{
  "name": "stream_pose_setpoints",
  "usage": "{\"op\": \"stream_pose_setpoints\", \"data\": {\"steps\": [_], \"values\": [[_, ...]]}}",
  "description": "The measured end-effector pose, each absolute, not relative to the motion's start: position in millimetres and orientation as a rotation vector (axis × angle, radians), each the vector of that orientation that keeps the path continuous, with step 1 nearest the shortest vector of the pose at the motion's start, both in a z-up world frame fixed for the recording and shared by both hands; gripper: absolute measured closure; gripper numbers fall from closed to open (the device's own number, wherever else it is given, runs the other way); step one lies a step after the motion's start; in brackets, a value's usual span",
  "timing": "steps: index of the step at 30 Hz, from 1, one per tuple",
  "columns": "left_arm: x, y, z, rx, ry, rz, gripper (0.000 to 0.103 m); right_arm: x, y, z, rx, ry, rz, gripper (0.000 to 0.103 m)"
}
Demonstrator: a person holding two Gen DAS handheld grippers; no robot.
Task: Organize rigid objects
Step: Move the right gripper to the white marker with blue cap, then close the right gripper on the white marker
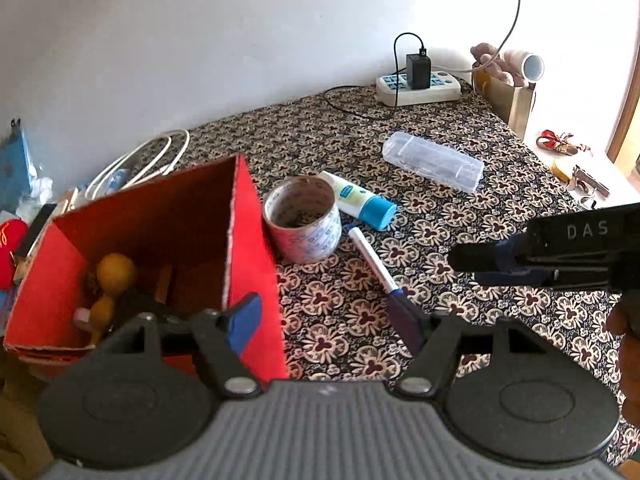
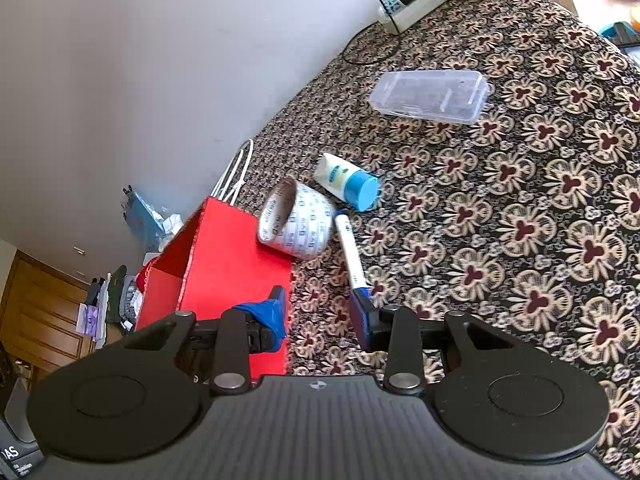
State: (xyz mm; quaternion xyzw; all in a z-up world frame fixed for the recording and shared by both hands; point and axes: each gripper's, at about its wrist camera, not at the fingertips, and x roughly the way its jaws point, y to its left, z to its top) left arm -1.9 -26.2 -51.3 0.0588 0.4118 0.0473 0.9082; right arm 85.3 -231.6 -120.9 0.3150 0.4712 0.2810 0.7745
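So, left wrist view first: the left gripper [image 1: 328, 320] sits at the bottom middle of the frame with its jaws spread wide and nothing between them, one blue pad over the edge of the red cardboard box [image 1: 160, 248] at lower left. Inside the box you can see a couple of yellowish round things, too murky to name. Just right of the box stands a roll of tape [image 1: 302, 220], with a blue-capped tube [image 1: 360, 200] lying behind it and a white marker [image 1: 374, 262] beside it, all on the flower-patterned counter [image 1: 480, 240]. A clear plastic case [image 1: 434, 160] lies further up, and a power strip [image 1: 418, 88] sits by the wall. The right gripper [image 1: 560, 256] pokes in from the right edge; can't tell its jaw state from here.

Right wrist view: right gripper [image 2: 320, 316] at bottom middle, jaws spread, empty. The marker [image 2: 352, 252] tip is close to its right pad. Tape roll [image 2: 298, 224] touches the box [image 2: 224, 256], tube [image 2: 348, 182] above it, case [image 2: 432, 96] in the upper middle.
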Motion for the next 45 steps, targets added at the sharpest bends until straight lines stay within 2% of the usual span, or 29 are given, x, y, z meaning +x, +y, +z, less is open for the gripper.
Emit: {"op": "stream_pose_setpoints", "data": {"steps": [18,37,38,42,45], "values": [[26.0,-65.8,-118.0,0.088,0.934,-0.012,0.031,104.2,-246.2,-162.8,0.673,1.112,0.577,0.085],[84.0,-42.2,-157.9,-0.01,0.926,-0.091,0.031,169.3,-186.7,-168.7,0.559,1.148,0.627,0.084],[85.7,-40.7,-159.1,-0.012,0.927,-0.092,0.032,171.9,-183.3,-170.9,0.56,1.16,0.63,0.084],[89.8,-36.9,-162.4,0.002,0.924,-0.094,0.051,178.6,-174.7,-177.4,0.577,1.192,0.643,0.084],[89.7,-33.7,-161.7,0.008,0.911,-0.091,0.058,181.2,-169.0,-179.8,0.579,1.201,0.645,0.084]]}}
